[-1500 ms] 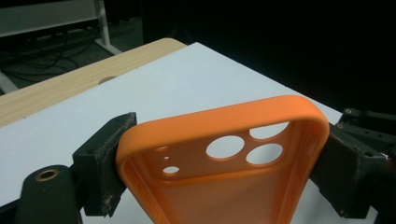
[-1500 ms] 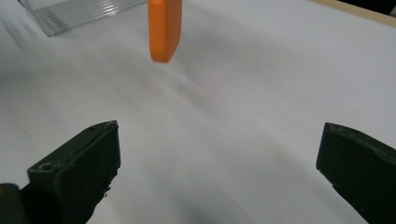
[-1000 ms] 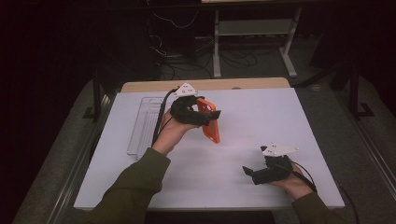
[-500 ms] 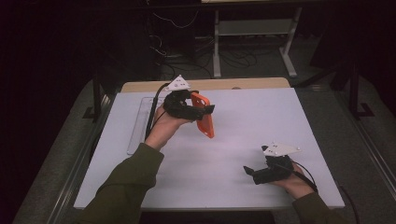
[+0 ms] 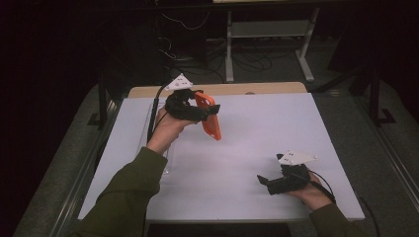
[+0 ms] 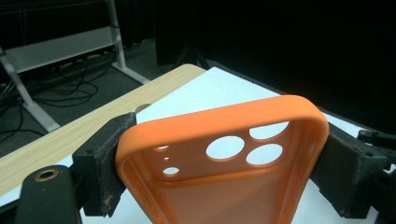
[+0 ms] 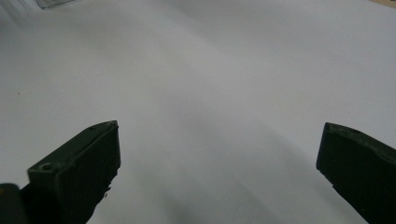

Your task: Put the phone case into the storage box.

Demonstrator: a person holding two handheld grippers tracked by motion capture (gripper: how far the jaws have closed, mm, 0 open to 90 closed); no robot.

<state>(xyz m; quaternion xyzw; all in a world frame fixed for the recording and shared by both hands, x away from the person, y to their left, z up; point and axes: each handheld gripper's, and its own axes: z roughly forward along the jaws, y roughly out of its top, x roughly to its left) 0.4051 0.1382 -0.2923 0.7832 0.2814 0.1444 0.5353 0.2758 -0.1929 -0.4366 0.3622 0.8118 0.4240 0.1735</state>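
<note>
An orange phone case (image 5: 213, 129) with round camera cut-outs hangs above the white table top (image 5: 267, 128), left of centre. My left gripper (image 5: 209, 111) is shut on it, and the case tilts downward from the jaws. In the left gripper view the two black pads (image 6: 105, 158) press the case (image 6: 219, 121) on both long edges near its camera end. My right gripper (image 5: 263, 180) rests low over the front right of the table, held by a hand. In the right gripper view that gripper (image 7: 219, 158) stands open, with bare white surface between its jaws.
A clear plastic tray (image 5: 152, 129) lies on the table's left side, partly behind the left forearm. A wooden strip (image 5: 247, 89) runs along the far edge. Beyond it stand a metal rack (image 5: 269, 29) and floor cables in the dark.
The left hand has lifted the orange case and carried it a little toward the far left of the table. The right gripper has stayed where it was.
</note>
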